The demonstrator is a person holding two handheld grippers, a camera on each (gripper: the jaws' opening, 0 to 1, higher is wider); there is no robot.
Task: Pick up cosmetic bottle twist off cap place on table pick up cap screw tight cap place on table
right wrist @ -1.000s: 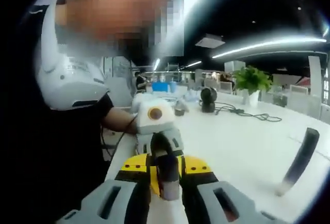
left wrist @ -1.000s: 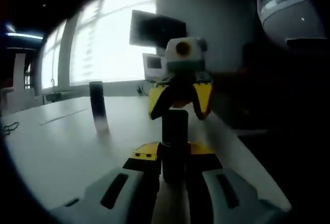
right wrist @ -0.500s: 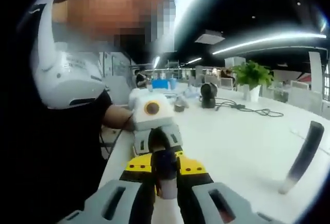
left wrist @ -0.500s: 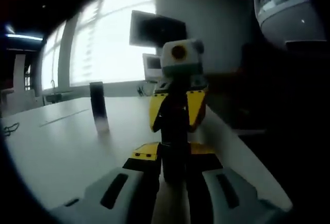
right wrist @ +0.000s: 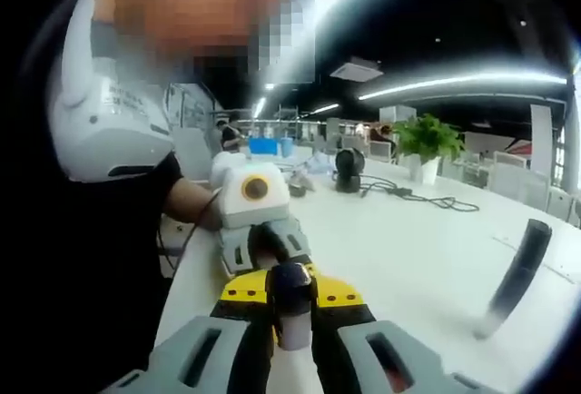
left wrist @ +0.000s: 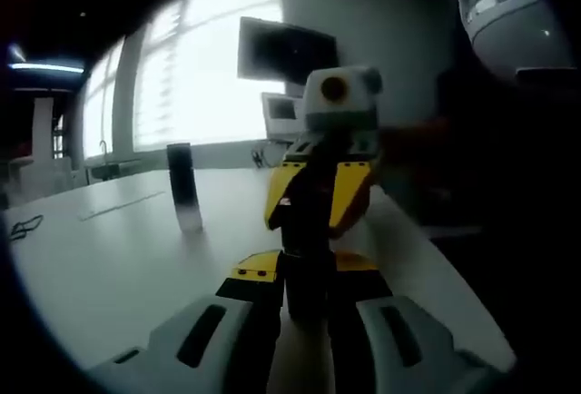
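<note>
A dark cosmetic bottle point(left wrist: 307, 262) is held in the air between both grippers, above the white table point(left wrist: 118, 267). My left gripper point(left wrist: 307, 308) is shut on its near end in the left gripper view. The right gripper point(left wrist: 316, 196), with yellow fingers, faces it and clamps the far end. In the right gripper view my right gripper point(right wrist: 290, 326) is shut on the bottle's pale end point(right wrist: 292, 329), with the dark part point(right wrist: 289, 283) running toward the left gripper point(right wrist: 259, 241). I cannot tell whether the cap is loose.
A second tall dark bottle point(left wrist: 184, 196) with a pale base stands upright on the table, also seen as the standing bottle point(right wrist: 515, 274). A person point(right wrist: 109, 140) stands close behind the grippers. A plant point(right wrist: 427, 140), a cable point(right wrist: 427, 200) and a monitor point(left wrist: 286, 49) lie farther off.
The right gripper has rolled and shifted a little around the bottle's end while the left gripper keeps its hold. Both views have drifted slightly.
</note>
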